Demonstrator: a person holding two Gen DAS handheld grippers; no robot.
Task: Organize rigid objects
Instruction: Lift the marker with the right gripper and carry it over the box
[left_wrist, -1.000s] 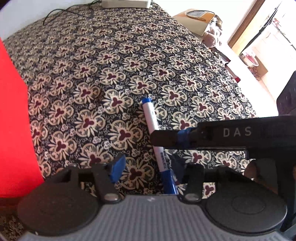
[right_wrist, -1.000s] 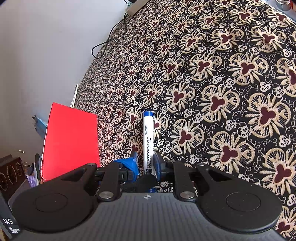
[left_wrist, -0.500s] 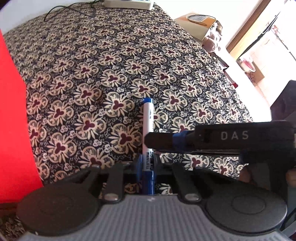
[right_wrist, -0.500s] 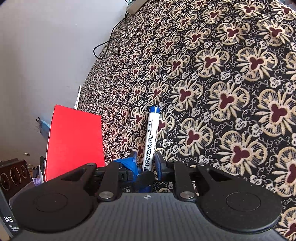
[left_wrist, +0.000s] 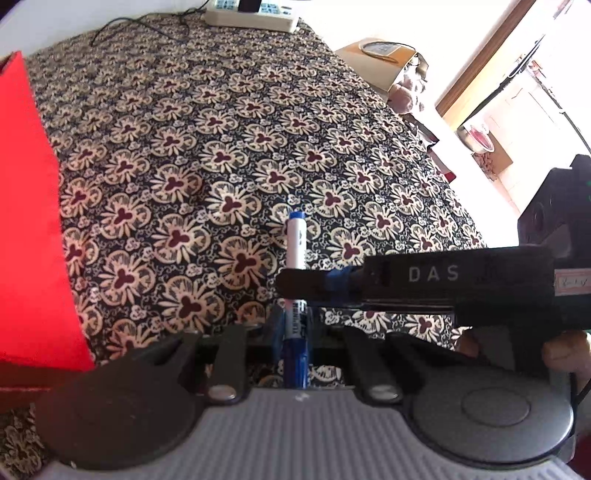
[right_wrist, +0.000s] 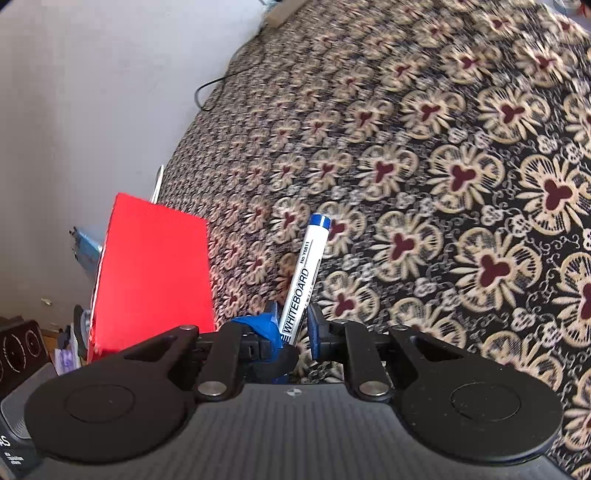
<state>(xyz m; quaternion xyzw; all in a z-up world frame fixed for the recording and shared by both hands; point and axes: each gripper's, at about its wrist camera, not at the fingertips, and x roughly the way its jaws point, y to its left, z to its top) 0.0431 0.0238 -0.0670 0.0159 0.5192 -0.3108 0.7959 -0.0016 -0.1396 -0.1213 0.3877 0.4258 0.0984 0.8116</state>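
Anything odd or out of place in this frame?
Yes: both grippers are clamped on one whiteboard marker. The left gripper holds its blue cap end, and the right gripper crosses the barrel just above. Nothing looks spilled or damaged.

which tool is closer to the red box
Left. The left tool grips the marker with the red box just to its left; the right tool reaches in from the opposite side, clamped on the same marker.

— From where is each view taken?
— From behind each gripper's fingers, angled down, close over the floral cloth (left_wrist: 229, 155).
— What is shared?
— The marker (left_wrist: 296, 243) (right_wrist: 303, 273) ahead of the fingers and the red box (left_wrist: 29, 236) (right_wrist: 155, 273) left of them.
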